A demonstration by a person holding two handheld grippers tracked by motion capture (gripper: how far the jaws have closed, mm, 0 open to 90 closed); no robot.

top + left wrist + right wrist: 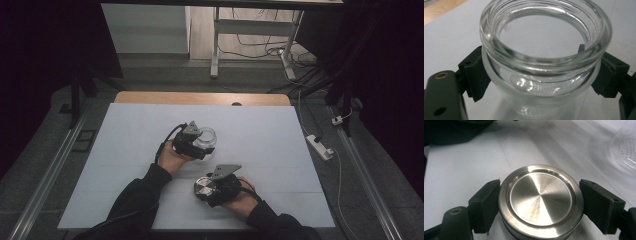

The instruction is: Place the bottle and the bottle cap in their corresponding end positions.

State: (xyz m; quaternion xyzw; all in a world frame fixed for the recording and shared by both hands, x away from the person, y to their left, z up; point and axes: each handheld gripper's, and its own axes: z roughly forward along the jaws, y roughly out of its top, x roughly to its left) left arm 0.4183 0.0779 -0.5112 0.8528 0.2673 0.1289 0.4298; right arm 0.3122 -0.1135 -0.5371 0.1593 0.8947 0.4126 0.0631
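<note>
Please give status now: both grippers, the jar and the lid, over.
Left gripper shut on jar, jar open, looks empty. Right gripper shut on lid, lid off, apart from jar. Nothing between them on table.

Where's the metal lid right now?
The metal lid sits between the right gripper jaws, low on the white table near the person, just right of and nearer than the glass jar.

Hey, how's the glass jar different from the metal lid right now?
The jar is clear glass; the lid is brushed, opaque metal. The jar is tall and open at its threaded mouth; the lid is flat and low. The left gripper holds the jar, the right gripper the lid, nearer the person. Both are round, clamped between jaws, and apart from each other.
</note>
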